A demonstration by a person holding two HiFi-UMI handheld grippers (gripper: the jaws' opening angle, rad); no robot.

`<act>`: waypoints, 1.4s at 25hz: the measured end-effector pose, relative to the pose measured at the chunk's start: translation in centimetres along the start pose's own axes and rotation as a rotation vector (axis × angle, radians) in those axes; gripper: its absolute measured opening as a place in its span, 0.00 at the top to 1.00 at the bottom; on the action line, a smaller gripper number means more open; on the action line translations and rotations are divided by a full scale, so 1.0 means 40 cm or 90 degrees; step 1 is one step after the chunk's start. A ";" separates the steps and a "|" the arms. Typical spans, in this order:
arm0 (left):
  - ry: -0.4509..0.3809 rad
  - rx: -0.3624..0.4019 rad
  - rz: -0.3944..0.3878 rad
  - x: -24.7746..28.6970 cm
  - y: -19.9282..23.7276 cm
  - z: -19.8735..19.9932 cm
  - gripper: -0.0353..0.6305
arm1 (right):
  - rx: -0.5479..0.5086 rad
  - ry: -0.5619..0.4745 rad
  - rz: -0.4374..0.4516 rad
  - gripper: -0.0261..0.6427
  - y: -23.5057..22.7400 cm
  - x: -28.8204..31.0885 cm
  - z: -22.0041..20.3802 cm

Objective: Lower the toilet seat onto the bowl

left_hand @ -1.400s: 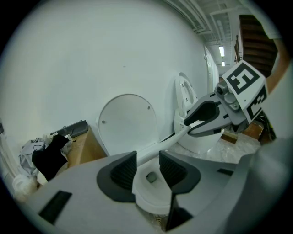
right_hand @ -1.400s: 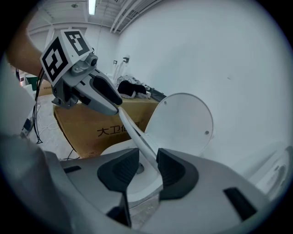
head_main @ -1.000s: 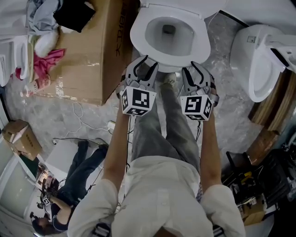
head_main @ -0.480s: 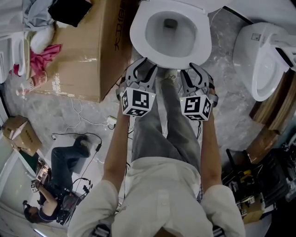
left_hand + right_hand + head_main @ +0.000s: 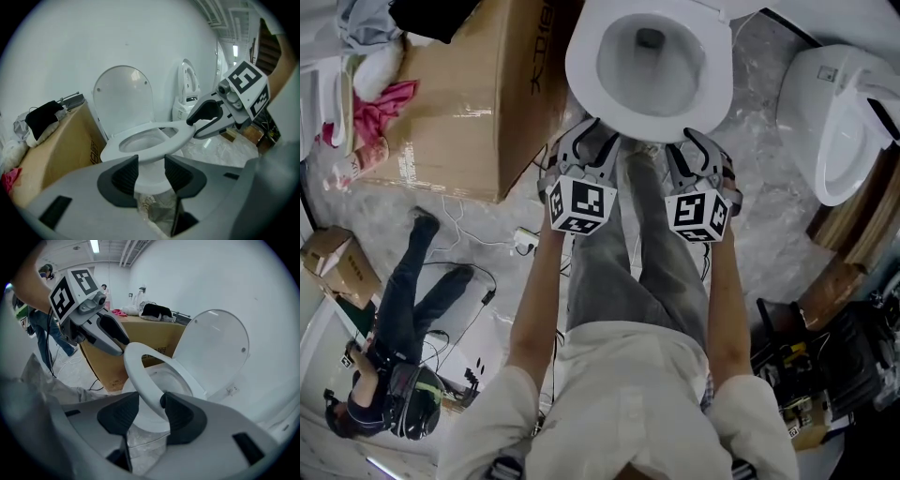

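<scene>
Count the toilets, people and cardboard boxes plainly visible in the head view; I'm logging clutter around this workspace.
Toilets: 2, the near toilet and a second toilet at right.
People: 2, the camera wearer and a bystander at lower left.
Cardboard boxes: 2, a large box and a small box.
Total: 6.

— What is the toilet seat (image 5: 581,75) made of?
— Smooth white plastic with a glossy finish. The lid (image 5: 124,101) looks the same.
— And the box (image 5: 459,112)?
— Matt brown cardboard, with shiny clear tape across it.
— The floor (image 5: 764,230)?
— Polished grey stone, veined like marble. The trousers (image 5: 661,272) are soft grey cloth, and the shirt (image 5: 623,394) is pale cloth, slightly creased.
</scene>
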State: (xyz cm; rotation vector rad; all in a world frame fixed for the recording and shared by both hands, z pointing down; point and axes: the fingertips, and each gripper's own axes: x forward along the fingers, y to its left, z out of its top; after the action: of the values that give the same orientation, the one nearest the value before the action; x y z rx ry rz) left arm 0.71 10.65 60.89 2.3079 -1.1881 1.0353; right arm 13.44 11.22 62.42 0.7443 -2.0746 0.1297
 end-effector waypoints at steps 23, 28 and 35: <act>0.050 -0.005 -0.024 0.091 -0.048 -0.180 0.62 | -0.040 0.061 0.035 0.67 0.107 0.111 -0.144; 0.065 -0.001 -0.030 0.112 -0.053 -0.216 0.62 | -0.039 0.075 0.039 0.67 0.128 0.139 -0.171; 0.092 0.003 -0.032 0.149 -0.063 -0.268 0.61 | -0.056 0.094 0.043 0.67 0.153 0.181 -0.215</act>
State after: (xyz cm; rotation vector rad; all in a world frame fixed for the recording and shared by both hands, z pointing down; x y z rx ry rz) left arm 0.20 15.11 72.55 2.2124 -1.0684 1.1657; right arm 13.31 15.96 74.32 0.5940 -1.9525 0.1267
